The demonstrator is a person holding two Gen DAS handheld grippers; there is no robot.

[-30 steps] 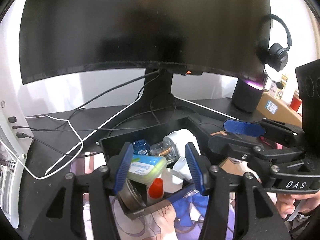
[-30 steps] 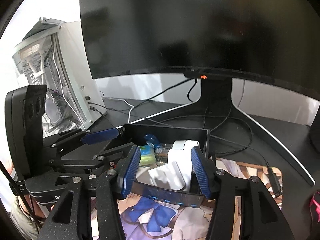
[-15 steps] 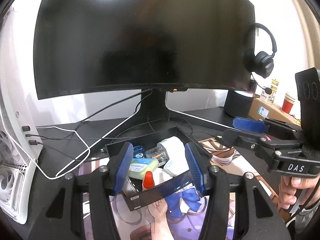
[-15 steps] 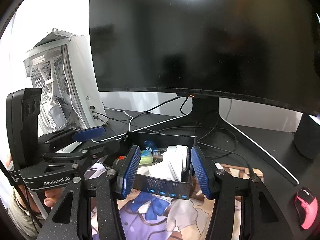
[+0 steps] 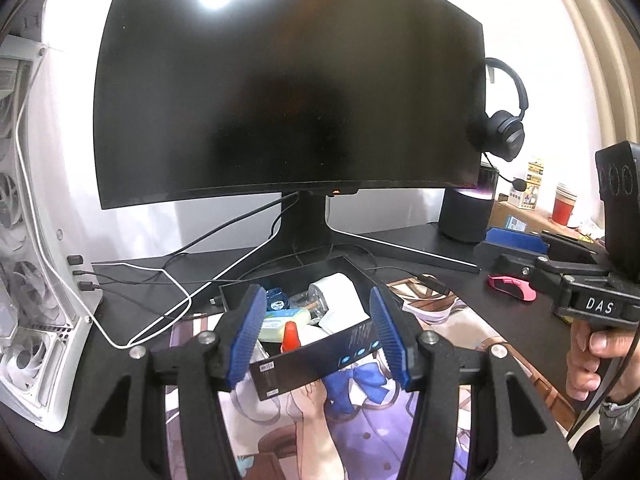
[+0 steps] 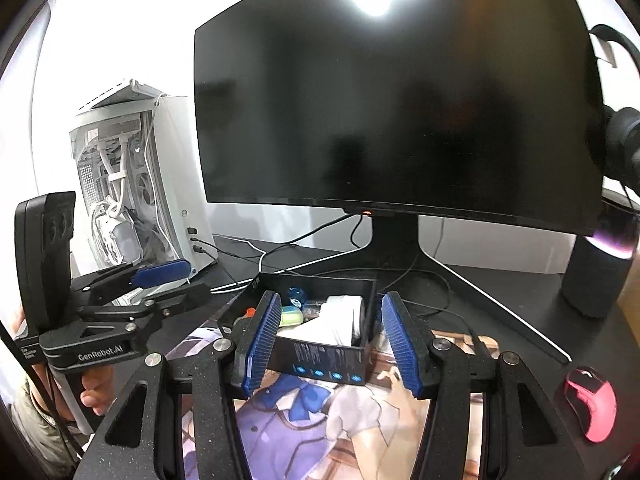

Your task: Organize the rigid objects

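A black open box (image 5: 320,356) (image 6: 328,360) sits on a printed desk mat. It holds a white roll (image 5: 336,288) (image 6: 344,312), a green-and-white packet (image 5: 284,318) (image 6: 291,315), a bottle with a red-orange tip (image 5: 291,336), a blue cap (image 5: 277,300) (image 6: 297,294) and a clear item. My left gripper (image 5: 318,338) is open and empty, held back above the box's near wall. My right gripper (image 6: 330,346) is open and empty, also back from the box. Each gripper shows in the other's view.
A large dark curved monitor (image 5: 288,92) stands behind the box, with cables (image 5: 160,280) across the black desk. A white PC case (image 6: 132,184) is at the left. A dark speaker (image 6: 596,272), a headset (image 5: 504,128) and a pink mouse (image 6: 592,404) are at the right.
Both grippers have pulled back and up from the box, so it looks smaller and farther. Both stay open. The box contents have not moved.
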